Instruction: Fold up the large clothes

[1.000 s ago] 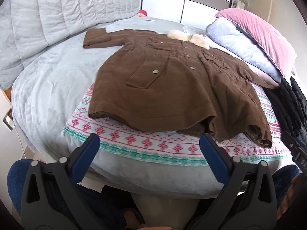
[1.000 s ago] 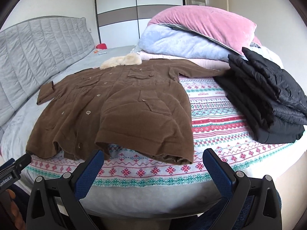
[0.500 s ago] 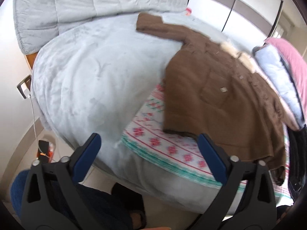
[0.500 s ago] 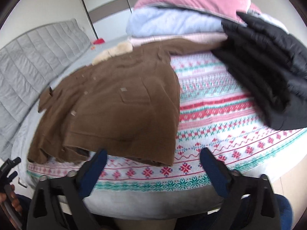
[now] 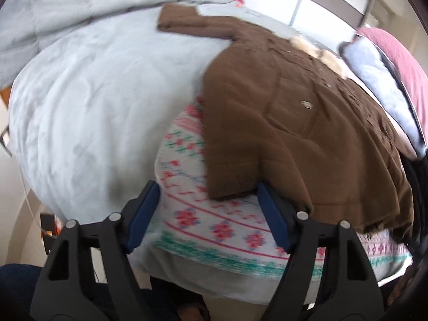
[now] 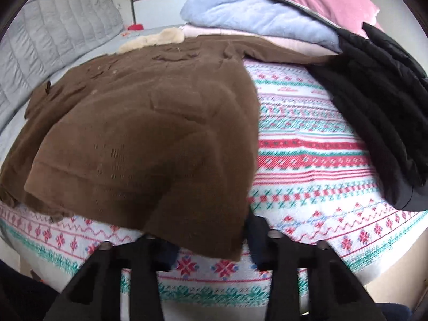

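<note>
A brown coat (image 5: 307, 123) with a cream fur collar (image 5: 318, 52) lies spread flat on the bed, hem toward me. My left gripper (image 5: 208, 214) is open, its jaws at the coat's near left hem corner without holding it. In the right wrist view the coat (image 6: 149, 128) fills the left half. My right gripper (image 6: 206, 243) is open at the right hem corner; the hem cloth drapes over the gap and hides the blue pads.
A patterned red, green and white blanket (image 6: 307, 165) lies under the coat on a grey bedspread (image 5: 93, 93). A folded black jacket (image 6: 379, 101) sits at the right, with pink and blue bedding (image 6: 267, 8) stacked behind. A grey quilted headboard (image 6: 53, 26) stands behind.
Both grippers have moved forward and down to the coat's hem corners, which now sit at the jaws. The coat has not moved.
</note>
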